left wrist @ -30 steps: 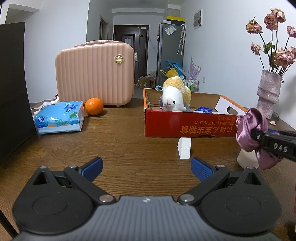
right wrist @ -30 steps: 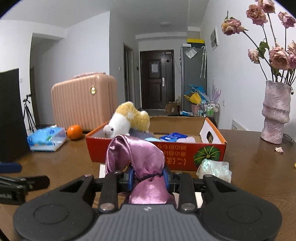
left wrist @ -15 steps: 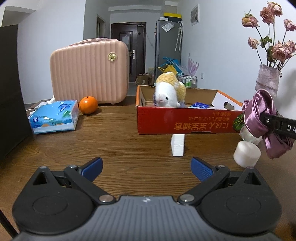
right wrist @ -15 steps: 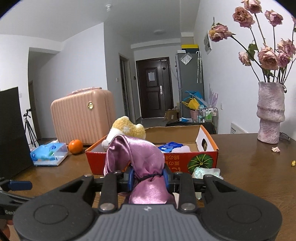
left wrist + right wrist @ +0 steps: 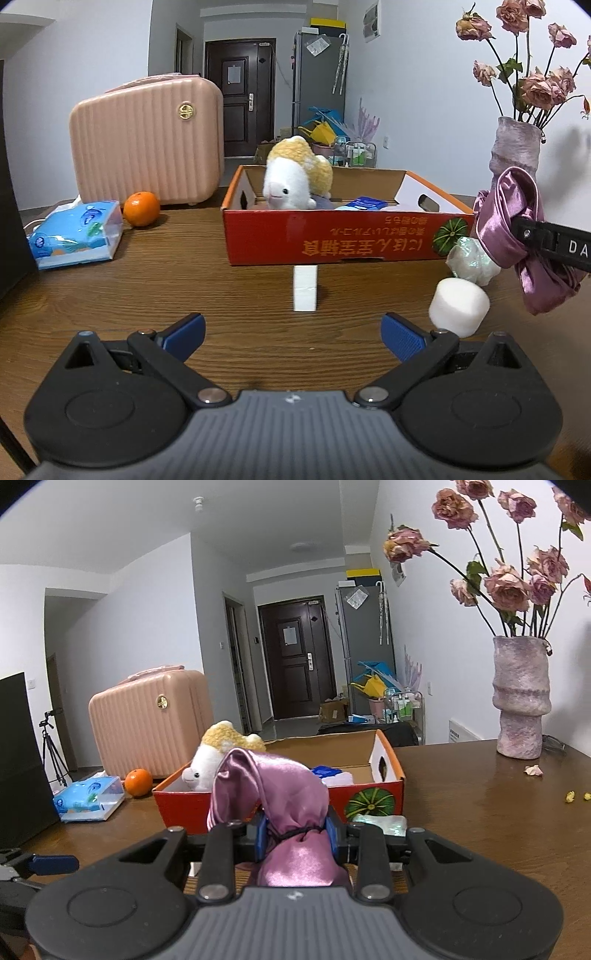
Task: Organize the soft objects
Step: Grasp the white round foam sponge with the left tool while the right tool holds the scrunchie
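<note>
Right gripper [image 5: 295, 836] clamped on a purple satin scrunchie [image 5: 286, 805], lifted off the bench.
Left gripper [image 5: 291, 332] gapes wide, holding nothing; a white foam block [image 5: 305, 288] stands at 12 o'clock. The scrunchie hides part of the red cardboard box [image 5: 373, 797]; the plush sheep [image 5: 207, 764] inside peeks out at 11 o'clock.

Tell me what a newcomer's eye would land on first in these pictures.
First, the shiny purple satin pouch, pinched between the right gripper's fingers just short of the red cardboard box. Next, the white and yellow plush toy sitting in the box's left end. The left gripper hangs open and empty over the wooden table, facing a small white foam block.
</note>
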Tool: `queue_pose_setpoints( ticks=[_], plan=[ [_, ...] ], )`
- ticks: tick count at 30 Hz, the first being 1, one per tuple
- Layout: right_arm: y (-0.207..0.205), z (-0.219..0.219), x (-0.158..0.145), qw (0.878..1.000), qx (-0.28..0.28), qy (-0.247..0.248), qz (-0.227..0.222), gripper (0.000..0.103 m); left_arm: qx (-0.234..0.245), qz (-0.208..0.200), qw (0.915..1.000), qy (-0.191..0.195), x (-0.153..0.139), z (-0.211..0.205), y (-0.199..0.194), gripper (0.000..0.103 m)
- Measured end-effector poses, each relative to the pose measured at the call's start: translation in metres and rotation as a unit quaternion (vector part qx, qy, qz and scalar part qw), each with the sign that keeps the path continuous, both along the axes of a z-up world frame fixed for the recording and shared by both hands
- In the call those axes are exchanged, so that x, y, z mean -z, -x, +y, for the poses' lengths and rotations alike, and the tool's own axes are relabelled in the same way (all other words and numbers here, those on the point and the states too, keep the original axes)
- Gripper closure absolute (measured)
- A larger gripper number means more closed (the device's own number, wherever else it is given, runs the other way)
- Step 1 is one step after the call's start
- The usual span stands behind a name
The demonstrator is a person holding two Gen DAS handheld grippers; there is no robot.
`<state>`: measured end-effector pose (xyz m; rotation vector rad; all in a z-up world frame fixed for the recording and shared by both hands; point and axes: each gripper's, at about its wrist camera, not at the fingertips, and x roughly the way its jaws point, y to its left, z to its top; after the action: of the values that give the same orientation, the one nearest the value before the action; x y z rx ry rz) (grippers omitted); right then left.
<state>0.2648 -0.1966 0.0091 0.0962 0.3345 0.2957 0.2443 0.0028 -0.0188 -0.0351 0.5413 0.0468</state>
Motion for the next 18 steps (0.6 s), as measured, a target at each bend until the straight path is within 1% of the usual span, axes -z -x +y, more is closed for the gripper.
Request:
queue_pose_setpoints(
  ticks=[5, 18],
  plan=[
    [-0.004, -0.010, 0.001, 1.000, 0.005, -0.002, 0.006, 0.074, 0.008, 0.005, 1.0000, 0.001, -0.002, -0.016, -0.008, 0.000],
    [-0.021, -0.043, 0.009, 0.999, 0.029, -0.002, 0.025, 0.074, 0.060, 0.012, 0.9981, -0.009, -0.001, -0.079, -0.029, 0.000]
  ],
)
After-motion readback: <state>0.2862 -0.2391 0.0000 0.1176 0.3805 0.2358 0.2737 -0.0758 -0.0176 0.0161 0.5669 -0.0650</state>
